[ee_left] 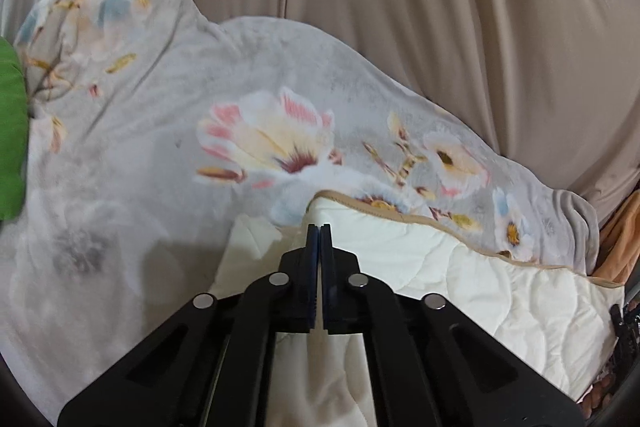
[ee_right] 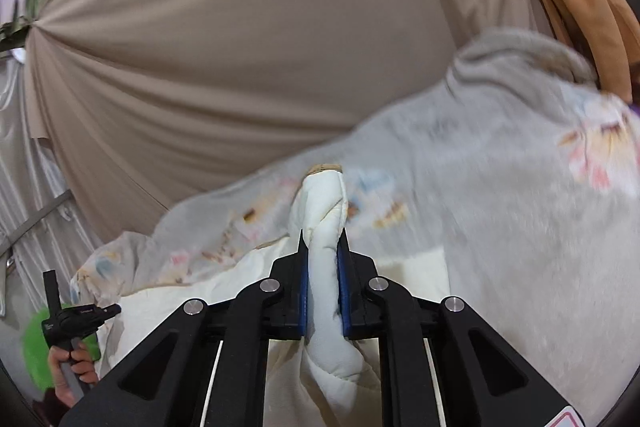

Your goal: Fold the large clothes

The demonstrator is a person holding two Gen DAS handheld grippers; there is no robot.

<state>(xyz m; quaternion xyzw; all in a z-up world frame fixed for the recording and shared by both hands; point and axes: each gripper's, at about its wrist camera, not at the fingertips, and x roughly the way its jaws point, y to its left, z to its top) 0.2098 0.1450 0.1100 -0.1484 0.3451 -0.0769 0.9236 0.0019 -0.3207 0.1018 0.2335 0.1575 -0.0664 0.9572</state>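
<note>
Both my black two-finger claws are closed, and only the right one has cloth in it.

My left black plastic gripper (ee_left: 319, 227) points down and away, its blue-lined jaws pressed flat together with nothing between them. My right black plastic gripper (ee_right: 323, 233) sits nearer level, jaws clamped on a thick roll of the cream quilted blanket (ee_right: 326, 267) that bulges past the tips. Far left in the right view, my left hand (ee_right: 74, 367) wraps the other gripper's grey handle.

Both wrist cameras look forward and downward, close over the floral quilt (ee_left: 160, 147), facing beige curtains (ee_right: 200, 47).
</note>
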